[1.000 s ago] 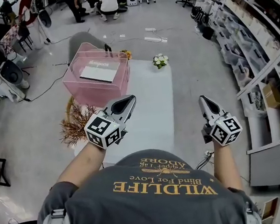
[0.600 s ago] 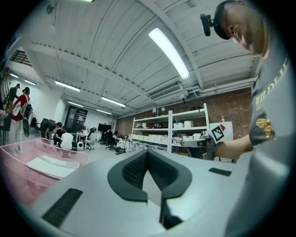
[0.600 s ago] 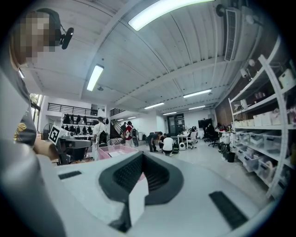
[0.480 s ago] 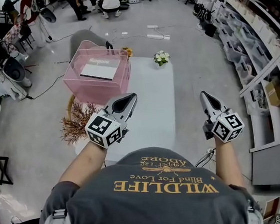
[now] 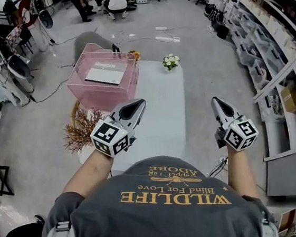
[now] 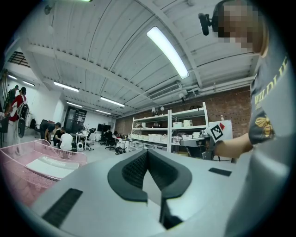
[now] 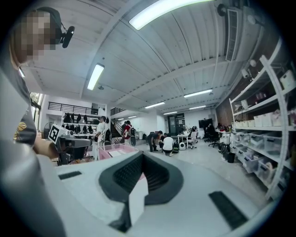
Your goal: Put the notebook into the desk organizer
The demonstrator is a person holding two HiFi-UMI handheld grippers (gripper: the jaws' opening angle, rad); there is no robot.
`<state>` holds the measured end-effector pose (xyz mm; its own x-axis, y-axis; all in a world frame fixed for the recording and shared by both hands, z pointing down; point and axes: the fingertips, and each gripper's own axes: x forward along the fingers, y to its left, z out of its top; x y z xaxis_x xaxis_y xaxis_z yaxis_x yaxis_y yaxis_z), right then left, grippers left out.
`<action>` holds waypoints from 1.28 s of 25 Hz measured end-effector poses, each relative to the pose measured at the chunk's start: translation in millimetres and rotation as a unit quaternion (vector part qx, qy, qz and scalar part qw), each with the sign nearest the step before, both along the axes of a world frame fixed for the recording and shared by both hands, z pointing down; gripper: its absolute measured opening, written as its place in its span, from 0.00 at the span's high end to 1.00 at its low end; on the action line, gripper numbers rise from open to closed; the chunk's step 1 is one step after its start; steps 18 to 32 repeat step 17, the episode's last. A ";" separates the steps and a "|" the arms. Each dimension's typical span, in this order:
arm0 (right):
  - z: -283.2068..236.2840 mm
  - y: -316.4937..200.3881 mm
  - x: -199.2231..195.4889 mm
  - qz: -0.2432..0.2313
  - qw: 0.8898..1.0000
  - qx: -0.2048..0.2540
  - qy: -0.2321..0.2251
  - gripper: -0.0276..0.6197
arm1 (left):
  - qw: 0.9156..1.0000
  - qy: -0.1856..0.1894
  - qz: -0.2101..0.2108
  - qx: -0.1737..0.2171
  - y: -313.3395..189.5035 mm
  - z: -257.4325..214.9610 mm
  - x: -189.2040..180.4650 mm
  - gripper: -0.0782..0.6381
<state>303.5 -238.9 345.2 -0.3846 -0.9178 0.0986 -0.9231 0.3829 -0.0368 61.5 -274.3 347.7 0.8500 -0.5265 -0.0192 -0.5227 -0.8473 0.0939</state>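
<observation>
Both the left claw (image 5: pixel 135 107) and the right claw (image 5: pixel 216 105) are being held pressed together, empty, near the white surface's (image 5: pixel 162 103) front end. The notebook (image 5: pixel 104 76) is being carried flat inside the pink desk organizer (image 5: pixel 90 98) at its far end.

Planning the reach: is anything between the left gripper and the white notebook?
Only the pink see-through desk organizer's near wall: the flat white notebook lies inside it. The white tabletop ahead of the left gripper looks bare; the dried brown plant stands off left.
</observation>
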 end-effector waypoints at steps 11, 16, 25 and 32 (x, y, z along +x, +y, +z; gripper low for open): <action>-2.6 -2.3 -3.0 -0.007 1.000 0.000 0.013 0.96 | 1.000 -0.003 0.002 0.002 -1.4 -0.2 0.0 0.89; -4.3 -0.5 -4.6 -0.009 1.000 0.000 0.018 0.96 | 1.000 -0.003 0.003 0.002 0.5 -2.3 -0.5 0.89; -4.7 -0.4 -4.9 -0.010 1.000 0.000 0.019 0.96 | 1.000 -0.003 0.003 0.003 0.5 -2.8 -0.4 0.89; -4.7 -0.4 -4.9 -0.010 1.000 0.000 0.019 0.96 | 1.000 -0.003 0.003 0.003 0.5 -2.8 -0.4 0.89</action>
